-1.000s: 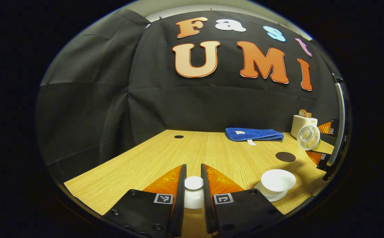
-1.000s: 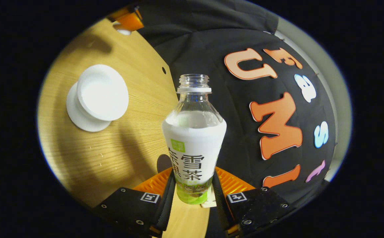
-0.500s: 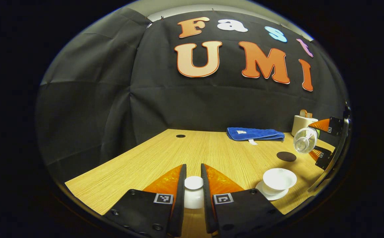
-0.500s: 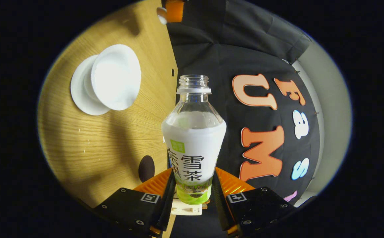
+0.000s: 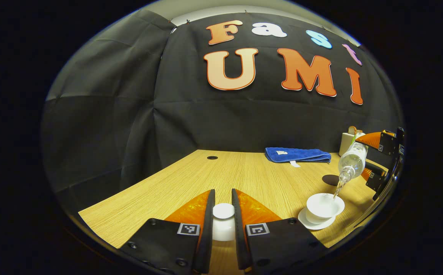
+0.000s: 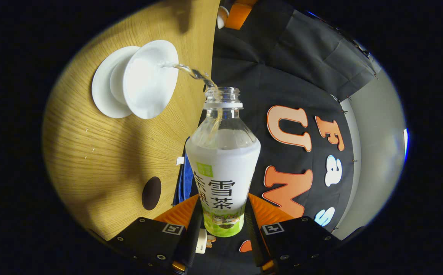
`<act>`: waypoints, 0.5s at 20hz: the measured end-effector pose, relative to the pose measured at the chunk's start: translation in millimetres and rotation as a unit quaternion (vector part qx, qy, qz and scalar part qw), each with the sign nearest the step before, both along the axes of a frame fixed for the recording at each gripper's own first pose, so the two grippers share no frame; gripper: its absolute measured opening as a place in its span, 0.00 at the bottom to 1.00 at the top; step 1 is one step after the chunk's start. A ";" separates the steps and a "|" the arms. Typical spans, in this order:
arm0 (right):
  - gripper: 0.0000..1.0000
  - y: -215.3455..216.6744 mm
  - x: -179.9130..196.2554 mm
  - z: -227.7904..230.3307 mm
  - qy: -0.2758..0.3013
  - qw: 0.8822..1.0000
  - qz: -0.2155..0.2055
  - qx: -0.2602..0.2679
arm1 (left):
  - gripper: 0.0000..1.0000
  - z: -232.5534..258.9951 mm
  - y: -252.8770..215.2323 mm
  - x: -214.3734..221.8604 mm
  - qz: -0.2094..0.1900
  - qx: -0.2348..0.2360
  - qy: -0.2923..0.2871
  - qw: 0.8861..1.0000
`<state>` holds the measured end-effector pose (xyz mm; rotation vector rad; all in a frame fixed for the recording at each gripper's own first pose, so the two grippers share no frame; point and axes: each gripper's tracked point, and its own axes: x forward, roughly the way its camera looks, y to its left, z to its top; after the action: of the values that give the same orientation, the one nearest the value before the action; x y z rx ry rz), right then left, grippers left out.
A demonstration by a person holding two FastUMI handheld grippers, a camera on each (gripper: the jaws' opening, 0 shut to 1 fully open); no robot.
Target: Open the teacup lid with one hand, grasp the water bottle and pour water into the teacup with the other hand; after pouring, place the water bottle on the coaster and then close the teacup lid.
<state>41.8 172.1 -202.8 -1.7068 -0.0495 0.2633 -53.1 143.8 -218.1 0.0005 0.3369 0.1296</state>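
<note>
Pouring step: right gripper (image 6: 221, 221), jaws clamped on the bottle (image 6: 223, 168), tips it so water streams into the cup (image 5: 324, 206) at near right. Left gripper (image 5: 223, 225) holds the lid (image 5: 223, 212) pinched, off to the left. A second ago the bottle was less tilted, no stream; next, level it and set it on the coaster (image 5: 330, 179) just beyond.

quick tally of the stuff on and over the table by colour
white: 4 - teacup, saucer, lid, box
blue: 1 - towel
dark: 1 - coaster
clear with white label: 1 - water bottle
total: 7
</note>
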 end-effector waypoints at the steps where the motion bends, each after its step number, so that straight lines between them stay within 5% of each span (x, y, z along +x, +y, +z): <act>1: 0.59 0.4 0.9 1.5 -0.003 1.000 0.003 -0.004 | 0.30 0.6 0.8 -0.5 0.000 0.000 0.000 1.000; 10: 0.59 2.1 11.5 23.3 -0.031 0.999 0.020 -0.025 | 0.30 6.4 1.3 -0.9 0.002 0.000 -0.004 1.000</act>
<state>53.3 174.2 -179.5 -1.7651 -0.1224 0.2431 -54.0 145.2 -211.7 -0.0016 0.3281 0.1329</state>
